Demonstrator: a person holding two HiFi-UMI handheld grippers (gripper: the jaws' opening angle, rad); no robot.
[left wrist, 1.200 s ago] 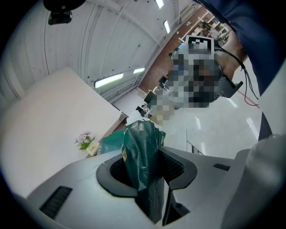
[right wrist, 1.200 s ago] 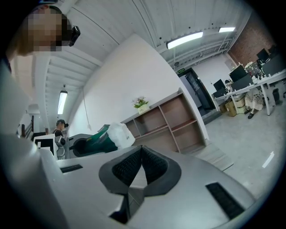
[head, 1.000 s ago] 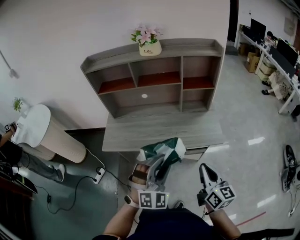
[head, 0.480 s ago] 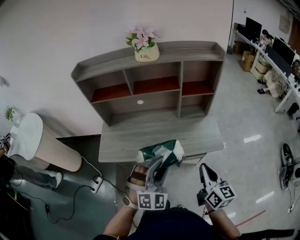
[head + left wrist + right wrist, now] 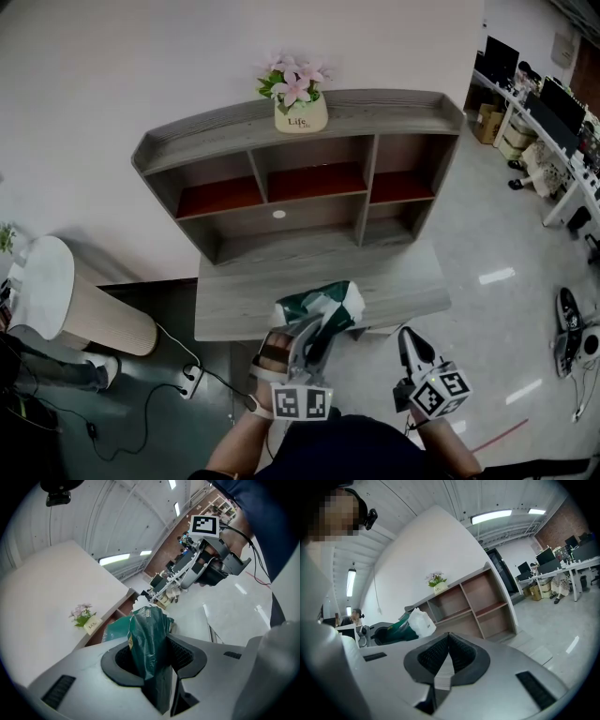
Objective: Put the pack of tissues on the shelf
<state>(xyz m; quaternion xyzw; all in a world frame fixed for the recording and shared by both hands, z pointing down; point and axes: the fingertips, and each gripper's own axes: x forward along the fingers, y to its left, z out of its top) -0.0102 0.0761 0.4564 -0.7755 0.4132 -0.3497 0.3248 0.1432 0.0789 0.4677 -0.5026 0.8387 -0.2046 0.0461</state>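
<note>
Pack of tissues (image 5: 146,641) is pinched by its soft green wrapper in the left hand-held gripper (image 5: 307,336), jutting out ahead of the jaws, with the shelf (image 5: 319,217) well beyond it. Held only by thin film, it could sag or slip out on the way, or snag a shelf divider; the right hand-held gripper (image 5: 447,644), pressed together and empty alongside, lends no support

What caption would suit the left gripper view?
Left gripper clamps a dark green plastic tissue pack, grey wooden shelf ahead.

Bright ceiling light, sharp, fisheye-warped edges.
</note>
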